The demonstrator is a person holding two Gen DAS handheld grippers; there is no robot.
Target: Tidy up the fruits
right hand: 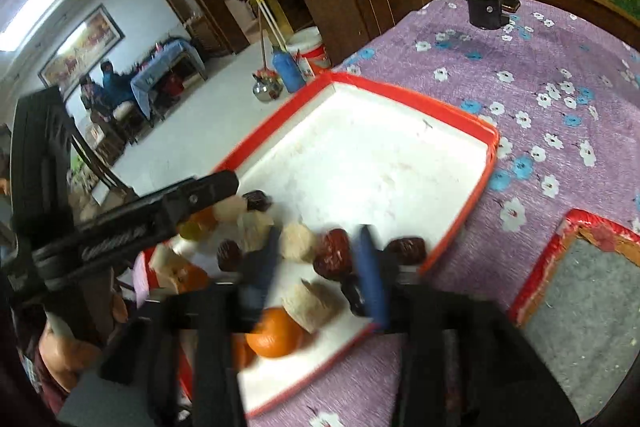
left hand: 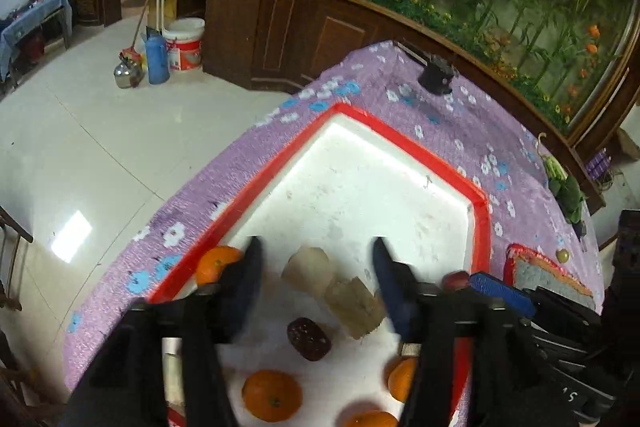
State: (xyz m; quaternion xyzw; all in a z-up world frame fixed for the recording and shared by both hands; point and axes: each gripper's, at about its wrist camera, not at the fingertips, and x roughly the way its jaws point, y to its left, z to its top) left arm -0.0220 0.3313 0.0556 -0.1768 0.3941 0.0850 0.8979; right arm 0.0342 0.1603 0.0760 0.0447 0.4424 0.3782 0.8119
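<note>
White foam tray [right hand: 400, 155] w/ red rim, round oranges [left hand: 272, 395], wrinkly dates [right hand: 332, 255]

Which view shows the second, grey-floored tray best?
Right wrist: the grey-floored tray sits right of the white tray, floor and red rim visible. Left wrist shows only a corner of it, behind the gripper body.

Purple flowered tablecloth [left hand: 448, 131] over table; black round device [right hand: 486, 5] at far edge. Beyond, on pale tiled floor [left hand: 80, 147]: blue thermos [left hand: 156, 57], white-and-red bucket [left hand: 184, 45], steel kettle [left hand: 128, 73], beside dark wooden cabinets [left hand: 280, 27].
</note>
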